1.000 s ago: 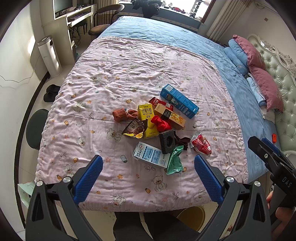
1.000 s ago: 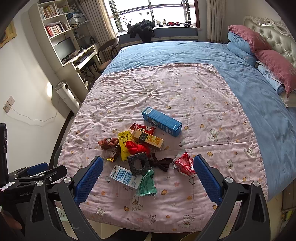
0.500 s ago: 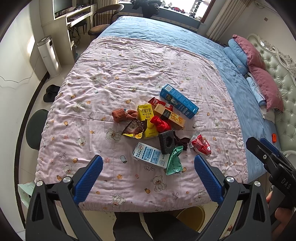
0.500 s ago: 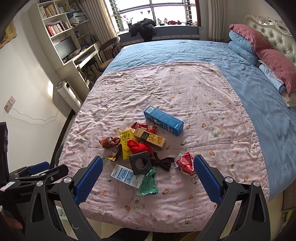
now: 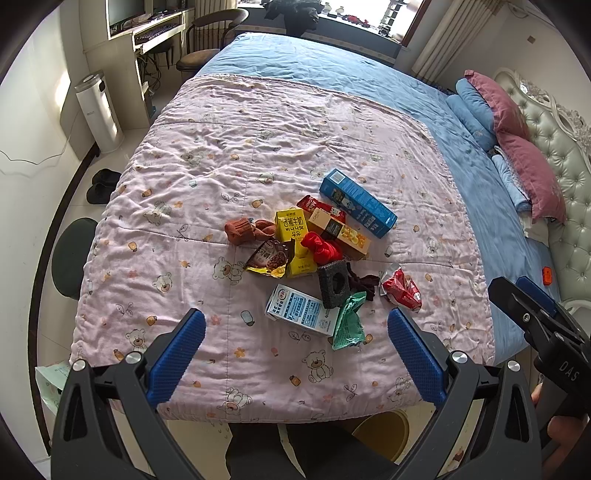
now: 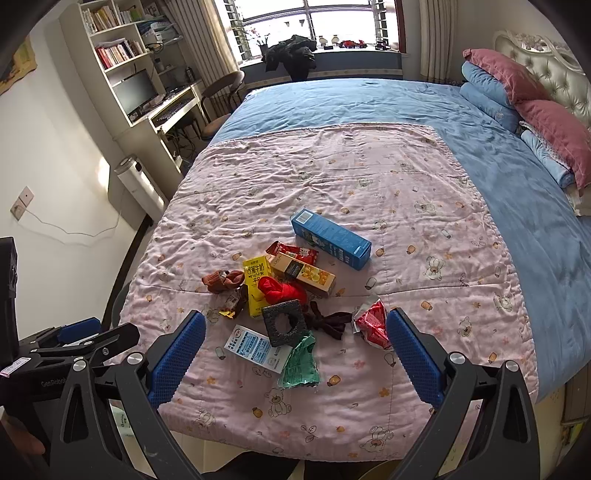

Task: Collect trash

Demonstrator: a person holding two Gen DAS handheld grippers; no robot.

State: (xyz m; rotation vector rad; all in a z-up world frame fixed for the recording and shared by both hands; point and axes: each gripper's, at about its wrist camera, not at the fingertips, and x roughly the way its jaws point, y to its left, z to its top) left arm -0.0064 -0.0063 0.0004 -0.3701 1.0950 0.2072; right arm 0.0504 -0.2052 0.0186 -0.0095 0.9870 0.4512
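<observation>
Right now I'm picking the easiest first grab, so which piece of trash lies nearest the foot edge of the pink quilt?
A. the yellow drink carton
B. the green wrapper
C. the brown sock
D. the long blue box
B: the green wrapper lies lowest in the pile, closest to the quilt's near edge, while the long blue box is farthest back.

A wide bed point(image 6: 369, 107) fills the room, covered by a blue sheet with a pink bear-print quilt point(image 6: 332, 184) spread over its near part. Maroon and blue pillows point(image 6: 517, 96) lean against a tufted pale headboard point(image 6: 554, 70). Daylight pours through a window point(image 6: 314, 22) with curtains at each side. Along the white left wall stand a bookshelf point(image 6: 114, 48), a desk with a monitor point(image 6: 135, 90), a chair point(image 6: 221, 96) and a white tower appliance point(image 6: 138, 186). Dark slippers point(image 5: 101, 185) lie on the pale tiled floor.
</observation>
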